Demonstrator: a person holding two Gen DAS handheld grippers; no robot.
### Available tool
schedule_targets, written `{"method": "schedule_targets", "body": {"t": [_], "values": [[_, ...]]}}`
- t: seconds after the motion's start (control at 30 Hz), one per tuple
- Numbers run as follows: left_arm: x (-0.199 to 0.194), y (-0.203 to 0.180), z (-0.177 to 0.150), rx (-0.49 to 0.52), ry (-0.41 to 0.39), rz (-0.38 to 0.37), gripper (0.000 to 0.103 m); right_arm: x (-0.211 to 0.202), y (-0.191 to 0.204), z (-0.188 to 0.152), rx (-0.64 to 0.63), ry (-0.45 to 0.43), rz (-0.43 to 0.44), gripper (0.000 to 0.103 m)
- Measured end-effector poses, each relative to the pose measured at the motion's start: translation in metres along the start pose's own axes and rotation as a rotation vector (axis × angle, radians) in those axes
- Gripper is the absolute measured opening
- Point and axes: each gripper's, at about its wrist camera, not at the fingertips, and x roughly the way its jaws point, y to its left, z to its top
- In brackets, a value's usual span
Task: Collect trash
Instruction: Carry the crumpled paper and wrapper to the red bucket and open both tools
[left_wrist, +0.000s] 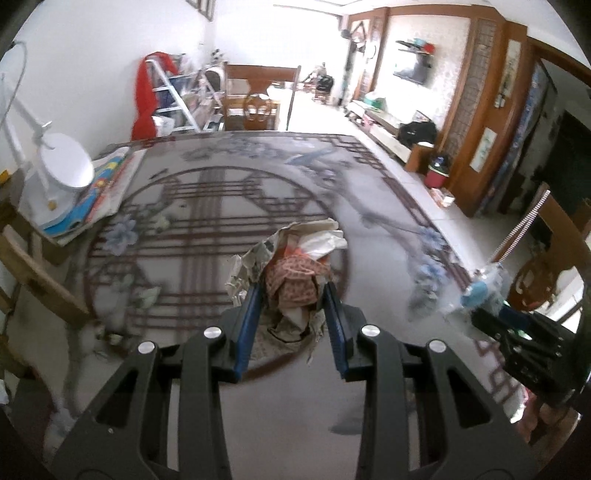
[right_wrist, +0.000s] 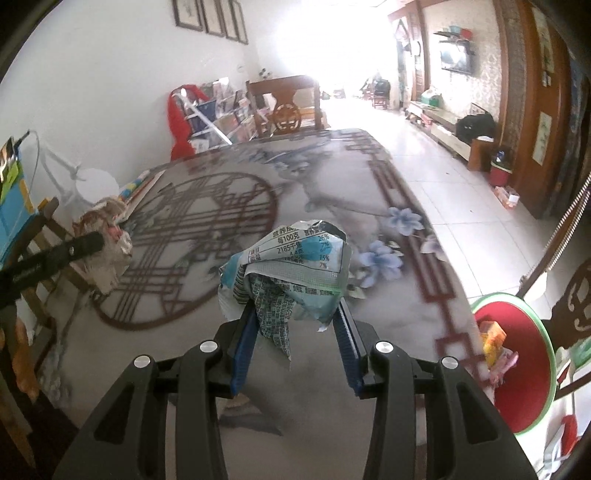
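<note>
My left gripper is shut on a crumpled wad of newspaper and orange patterned wrapper, held above the patterned table. My right gripper is shut on a crumpled blue and silver snack wrapper, also above the table. The right gripper with its wrapper shows at the right edge of the left wrist view. The left gripper and its wad show at the left of the right wrist view. A red bin with a green rim stands below the table's right edge, with trash inside.
A white desk lamp and a stack of colourful books sit at the table's far left. Wooden chairs stand around the table. A second red bin stands on the tiled floor by the wooden partition.
</note>
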Motion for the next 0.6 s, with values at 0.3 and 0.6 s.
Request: {"method": "schedule_targets", "body": {"t": [0.3, 0.6], "values": [[0.010, -0.074, -0.003, 0.052, 0.025, -0.096, 0.032, -0.027, -0.034, -0.006, -0.009, -0.075, -0.108, 0.041], [0.017, -0.141, -0.004, 0.103, 0.038, -0.185, 0.033, -0.042, -0.101, -0.015, 0.167, -0.063, -0.152, 0.043]]}}
